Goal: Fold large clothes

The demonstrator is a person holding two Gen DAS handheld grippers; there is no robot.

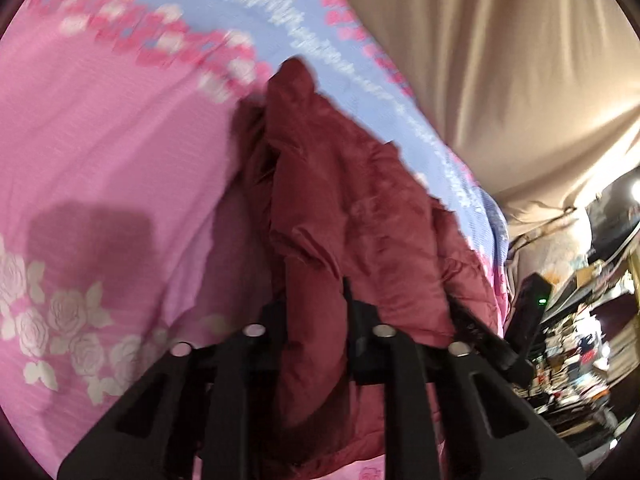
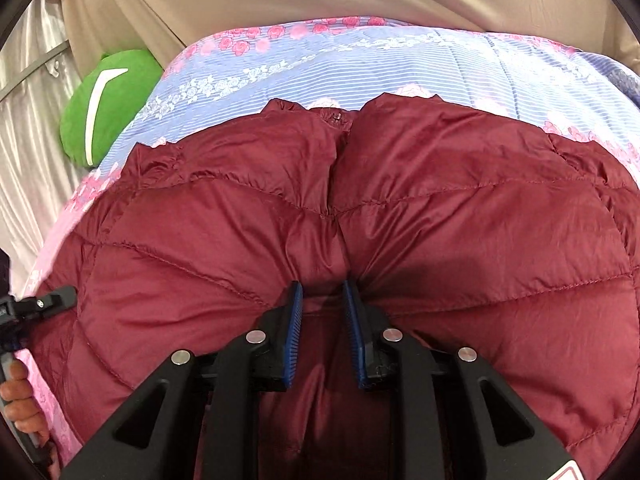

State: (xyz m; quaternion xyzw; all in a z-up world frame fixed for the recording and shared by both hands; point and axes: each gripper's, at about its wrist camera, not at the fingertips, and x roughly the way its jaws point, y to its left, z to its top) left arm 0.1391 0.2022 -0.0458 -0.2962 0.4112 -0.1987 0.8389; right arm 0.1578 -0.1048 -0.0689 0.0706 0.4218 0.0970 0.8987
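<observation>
A dark red quilted puffer jacket (image 2: 440, 220) lies spread on a bed, its collar on the far side. My right gripper (image 2: 322, 296) is shut on a fold at the jacket's middle seam. The cloth puckers in toward the blue pads (image 2: 294, 320). In the left wrist view the jacket (image 1: 340, 200) hangs bunched and lifted. My left gripper (image 1: 314, 304) is shut on it, and red cloth fills the gap and hides the fingertips. The left gripper (image 2: 52, 296) also shows at the jacket's left edge in the right wrist view, held by a hand (image 2: 18, 400).
The bed cover (image 1: 100, 140) is pink with white roses and has a blue striped band (image 2: 360, 64). A green cushion (image 2: 108, 104) sits at the bed's far left corner. Beige curtains (image 1: 500, 60) hang behind the bed. Cluttered shelves (image 1: 580, 340) stand off to the right.
</observation>
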